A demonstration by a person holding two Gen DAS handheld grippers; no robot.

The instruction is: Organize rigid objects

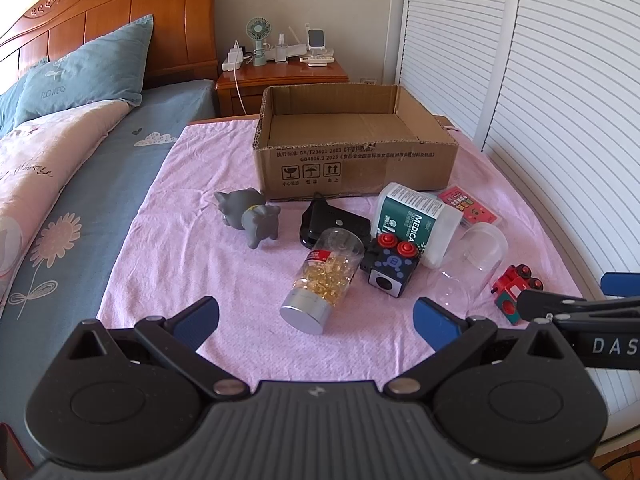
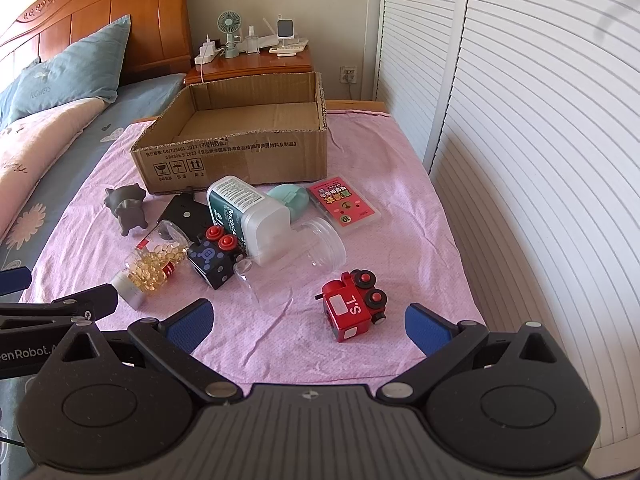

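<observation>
An open cardboard box (image 1: 352, 168) (image 2: 240, 156) stands at the back of a pink cloth (image 1: 192, 248) (image 2: 400, 216). In front of it lie a grey elephant toy (image 1: 250, 216) (image 2: 128, 208), a black case (image 1: 336, 222), a capsule jar (image 1: 324, 276) (image 2: 154, 264), a dark cube with red buttons (image 1: 390, 266) (image 2: 216, 258), a green-labelled white bottle (image 1: 416, 220) (image 2: 250, 216), a clear jar (image 1: 468, 268) (image 2: 296, 260), a pink card box (image 1: 470, 205) (image 2: 344, 204), a mint case (image 2: 290, 196) and a red toy train (image 1: 514, 290) (image 2: 354, 304). My left gripper (image 1: 316, 322) is open and empty before the capsule jar. My right gripper (image 2: 308, 324) is open and empty just before the train.
A bed with blue sheet and pillows (image 1: 80, 76) lies left. A wooden nightstand (image 1: 280, 80) with a fan and chargers stands behind the box. White louvred doors (image 2: 520, 120) run along the right edge.
</observation>
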